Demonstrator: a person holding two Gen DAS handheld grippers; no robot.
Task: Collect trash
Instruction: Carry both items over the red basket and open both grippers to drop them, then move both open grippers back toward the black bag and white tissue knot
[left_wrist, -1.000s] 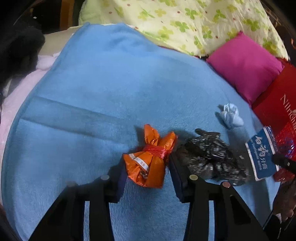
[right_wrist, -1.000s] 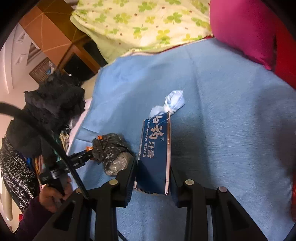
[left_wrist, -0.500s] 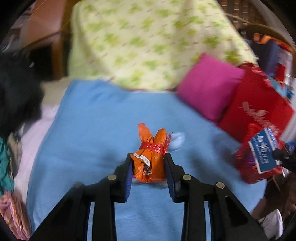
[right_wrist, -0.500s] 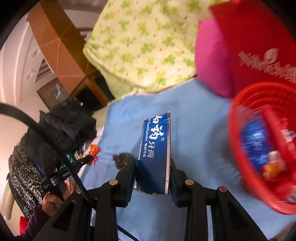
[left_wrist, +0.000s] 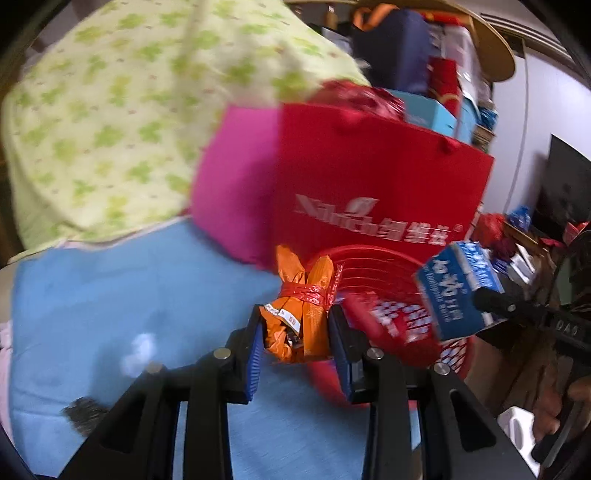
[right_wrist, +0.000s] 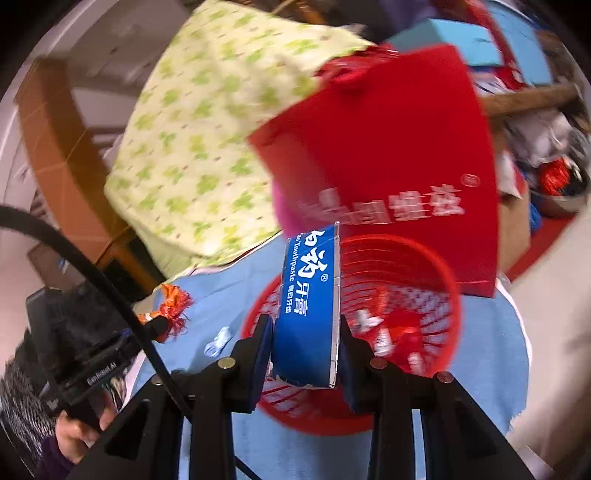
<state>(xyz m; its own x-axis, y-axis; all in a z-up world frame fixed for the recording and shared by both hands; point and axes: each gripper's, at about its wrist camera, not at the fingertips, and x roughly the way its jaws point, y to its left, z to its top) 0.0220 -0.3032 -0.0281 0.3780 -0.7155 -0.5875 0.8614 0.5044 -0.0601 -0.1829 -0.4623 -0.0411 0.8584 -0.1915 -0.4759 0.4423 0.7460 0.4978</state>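
Left gripper (left_wrist: 297, 341) clamped on an orange wrapper bundle (left_wrist: 299, 314) tied with red string, pads pressing both sides, bundle upright and lifted off the blue blanket (left_wrist: 110, 295). Bundle sits just at the near rim of the red basket (left_wrist: 373, 258), which stands on the blanket in front of a red bag (left_wrist: 369, 166) with white lettering. Right gripper (right_wrist: 304, 354) closed on a blue toothpaste box (right_wrist: 308, 306), box standing on end between the fingers, held over the near edge of the same red basket (right_wrist: 436, 273). From the left wrist view the toothpaste box (left_wrist: 456, 291) shows at right above the basket, with the other tool's tip on it. Some red-and-white packaging already lies inside the basket, blurred. Small white crumpled scrap (left_wrist: 138, 349) lies on the blanket left of the left gripper; dark crumpled bag (left_wrist: 83, 411) at the lower left edge, blurred. Pink cushion (left_wrist: 236, 192) leans between the red bag and a green-patterned quilt (left_wrist: 110, 110). Both views motion-blurred.
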